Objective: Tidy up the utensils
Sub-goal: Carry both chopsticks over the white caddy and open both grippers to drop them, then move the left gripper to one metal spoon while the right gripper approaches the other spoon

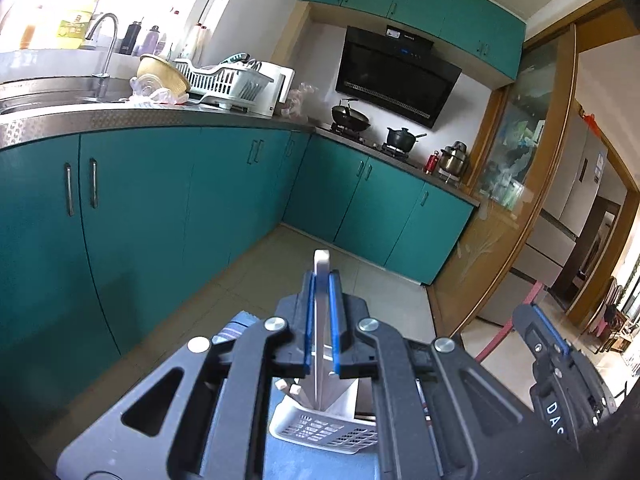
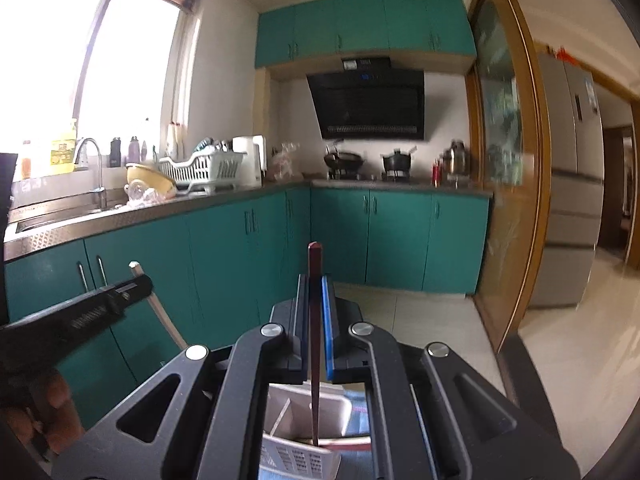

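My left gripper (image 1: 322,280) is shut on a flat silver metal utensil (image 1: 321,312) held upright; its broad lower end reaches into a white slotted utensil basket (image 1: 320,434) below the jaws. My right gripper (image 2: 316,284) is shut on a dark red chopstick (image 2: 314,320) held upright, its lower tip over the same white basket (image 2: 296,458). The right gripper shows at the right edge of the left wrist view (image 1: 548,328). The left gripper shows at the left of the right wrist view (image 2: 132,284), with the silver utensil (image 2: 158,308) in it.
Teal cabinets (image 1: 160,208) run under a steel counter with a sink and faucet (image 1: 105,46), a dish rack (image 1: 224,78), a wok (image 1: 350,114) and a pot (image 1: 402,136). A wooden sliding door frame (image 1: 532,184) stands at the right. The tile floor (image 1: 256,280) lies ahead.
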The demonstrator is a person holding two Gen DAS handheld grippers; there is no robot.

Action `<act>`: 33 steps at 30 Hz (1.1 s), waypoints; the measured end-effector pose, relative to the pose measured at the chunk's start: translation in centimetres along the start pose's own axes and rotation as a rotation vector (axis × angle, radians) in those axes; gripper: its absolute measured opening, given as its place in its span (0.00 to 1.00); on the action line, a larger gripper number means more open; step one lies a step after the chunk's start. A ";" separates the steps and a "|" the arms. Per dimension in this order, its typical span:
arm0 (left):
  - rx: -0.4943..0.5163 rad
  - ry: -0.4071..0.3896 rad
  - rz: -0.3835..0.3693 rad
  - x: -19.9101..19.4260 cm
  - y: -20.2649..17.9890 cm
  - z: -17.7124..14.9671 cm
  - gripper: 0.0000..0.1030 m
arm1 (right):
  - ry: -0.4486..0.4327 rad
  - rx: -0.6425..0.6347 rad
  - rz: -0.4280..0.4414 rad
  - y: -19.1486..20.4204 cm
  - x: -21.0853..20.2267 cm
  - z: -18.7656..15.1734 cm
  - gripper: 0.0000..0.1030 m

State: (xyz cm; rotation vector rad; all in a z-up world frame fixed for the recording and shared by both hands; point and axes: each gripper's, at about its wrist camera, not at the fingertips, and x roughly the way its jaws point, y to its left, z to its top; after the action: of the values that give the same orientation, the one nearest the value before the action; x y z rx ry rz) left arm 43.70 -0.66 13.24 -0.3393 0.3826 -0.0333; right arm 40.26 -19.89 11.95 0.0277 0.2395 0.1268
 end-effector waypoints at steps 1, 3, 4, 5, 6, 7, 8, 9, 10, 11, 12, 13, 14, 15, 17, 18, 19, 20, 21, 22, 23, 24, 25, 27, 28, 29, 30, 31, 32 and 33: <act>0.001 0.004 0.002 0.0 0.1 -0.1 0.06 | 0.009 0.005 -0.001 -0.1 0.0 -0.2 0.07; -0.002 0.013 -0.004 -0.2 0.3 -0.3 0.07 | 0.029 0.009 -0.009 -0.6 -0.1 -0.6 0.11; -0.003 0.015 -0.005 -0.3 0.3 -0.3 0.10 | 0.032 0.007 -0.014 -0.7 -0.3 -0.8 0.17; -0.005 0.016 -0.007 -0.5 0.4 -0.4 0.12 | 0.027 0.007 -0.018 -0.7 -0.5 -0.9 0.21; -0.007 0.016 -0.008 -0.7 0.5 -0.5 0.13 | 0.022 0.006 -0.022 -0.8 -0.8 -1.0 0.27; -0.009 0.017 -0.009 -0.8 0.5 -0.5 0.15 | 0.016 0.004 -0.025 -0.8 -1.3 -1.2 0.29; -0.009 0.019 -0.010 -1.0 0.7 -0.6 0.18 | 0.013 0.003 -0.025 -0.8 -1.7 -1.3 0.30; -0.010 0.020 -0.009 -1.3 0.8 -0.8 0.19 | 0.010 0.002 -0.024 -0.8 -2.2 -1.4 0.31; -0.011 0.020 -0.008 -1.5 0.8 -0.9 0.20 | 0.002 0.002 -0.022 -0.8 -3.0 -1.5 0.31; -0.009 0.021 -0.007 -1.8 1.0 -1.0 0.21 | -0.002 0.003 -0.020 -0.8 -3.4 -1.6 0.32; -0.006 0.023 -0.003 -2.2 1.1 -1.3 0.22 | -0.008 0.004 -0.015 -0.9 -4.1 -1.7 0.33; -0.001 0.030 -0.001 -2.6 1.4 -1.7 0.24 | -0.013 0.005 -0.002 -0.9 -5.1 -2.1 0.33; 0.006 0.037 0.000 -2.9 1.4 -1.9 0.27 | -0.011 0.004 0.010 -1.0 -5.6 -2.5 0.34; 0.017 0.046 0.003 -3.2 1.6 -2.4 0.28 | 0.004 -0.002 0.031 -1.0 -6.6 -3.2 0.34; 0.053 0.075 0.010 -4.0 2.0 -3.9 0.35 | 0.043 -0.016 0.059 -0.9 -7.6 -4.7 0.34; 0.074 0.094 0.012 -4.2 2.2 -4.7 0.37 | 0.081 -0.021 0.083 -0.8 -8.1 -6.2 0.34; 0.107 0.131 0.014 -4.2 2.3 -6.0 0.40 | 0.110 -0.024 0.104 -0.7 -8.2 -7.3 0.34; 0.127 0.156 0.014 -4.2 2.5 -7.2 0.42 | 0.152 -0.030 0.128 -0.6 -8.1 -8.7 0.34; 0.146 0.181 0.015 -4.1 2.8 -8.2 0.42 | 0.199 -0.036 0.143 -0.6 -7.8 -10.2 0.34; 0.170 0.216 0.020 -3.9 3.0 -9.8 0.42 | 0.267 -0.046 0.154 -0.4 -6.9 -12.2 0.34; 0.185 0.250 0.024 -3.5 3.3 -11.4 0.42 | 0.324 -0.044 0.161 -0.4 -6.0 -13.8 0.34; 0.186 0.282 0.024 -3.1 3.7 -12.6 0.42 | 0.383 -0.031 0.167 -0.5 -4.9 -15.4 0.34; 0.180 0.319 0.020 -2.7 4.1 -13.9 0.42 | 0.470 0.000 0.181 -0.8 -3.2 -17.4 0.34; 0.156 0.392 0.021 -1.9 5.2 -15.9 0.42 | 0.593 0.045 0.189 -1.3 -0.5 -20.3 0.34; 0.145 0.425 0.034 -1.5 5.9 -17.0 0.42 | 0.629 0.053 0.182 -1.4 0.4 -21.1 0.34; 0.137 0.449 0.053 -1.3 6.5 -17.8 0.42 | 0.659 0.060 0.176 -1.5 1.2 -21.9 0.34; 0.132 0.470 0.069 -1.1 7.0 -18.5 0.42 | 0.687 0.071 0.171 -1.7 1.9 -22.7 0.34; 0.127 0.488 0.081 -1.0 7.5 -19.0 0.42 | 0.714 0.086 0.162 -1.9 2.7 -23.4 0.34; 0.124 0.501 0.090 -0.9 8.0 -19.4 0.42 | 0.735 0.095 0.145 -2.0 3.4 -23.9 0.34; 0.120 0.510 0.100 -1.0 8.6 -19.9 0.42 | 0.744 0.096 0.132 -2.0 3.8 -24.1 0.34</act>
State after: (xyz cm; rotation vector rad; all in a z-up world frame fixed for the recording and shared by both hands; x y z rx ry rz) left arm 35.13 1.17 -6.58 -0.1886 0.8983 -0.0445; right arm 38.37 -21.06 -12.45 0.0918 0.9877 0.2553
